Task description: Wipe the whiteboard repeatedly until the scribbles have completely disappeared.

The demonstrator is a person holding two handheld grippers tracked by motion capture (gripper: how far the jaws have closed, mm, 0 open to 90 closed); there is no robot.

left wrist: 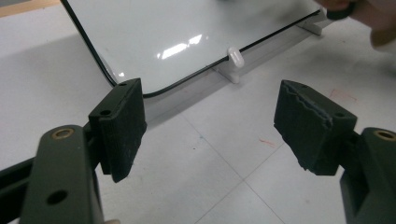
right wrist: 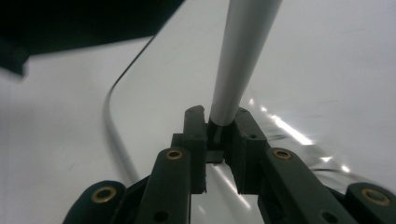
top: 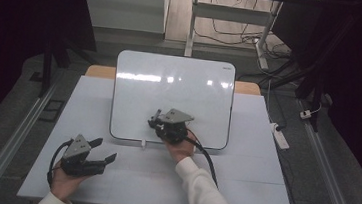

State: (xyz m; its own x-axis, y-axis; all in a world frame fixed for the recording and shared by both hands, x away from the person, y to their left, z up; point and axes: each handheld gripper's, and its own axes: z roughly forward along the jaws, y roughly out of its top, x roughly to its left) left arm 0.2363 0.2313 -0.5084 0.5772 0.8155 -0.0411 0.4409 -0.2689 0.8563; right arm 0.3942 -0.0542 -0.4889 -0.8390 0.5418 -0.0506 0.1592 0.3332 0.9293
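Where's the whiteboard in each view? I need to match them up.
High view: whiteboard at centre, propped on the table, right gripper over its lower edge.
Left gripper view: top, its rounded corner above the open jaws.
Right gripper view: behind the clamped pen.
Shared landmark: the board's black rim.

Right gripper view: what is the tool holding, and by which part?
The right tool is shut on a grey-white rod, probably a marker, gripping one end; the rest sticks out over the whiteboard.
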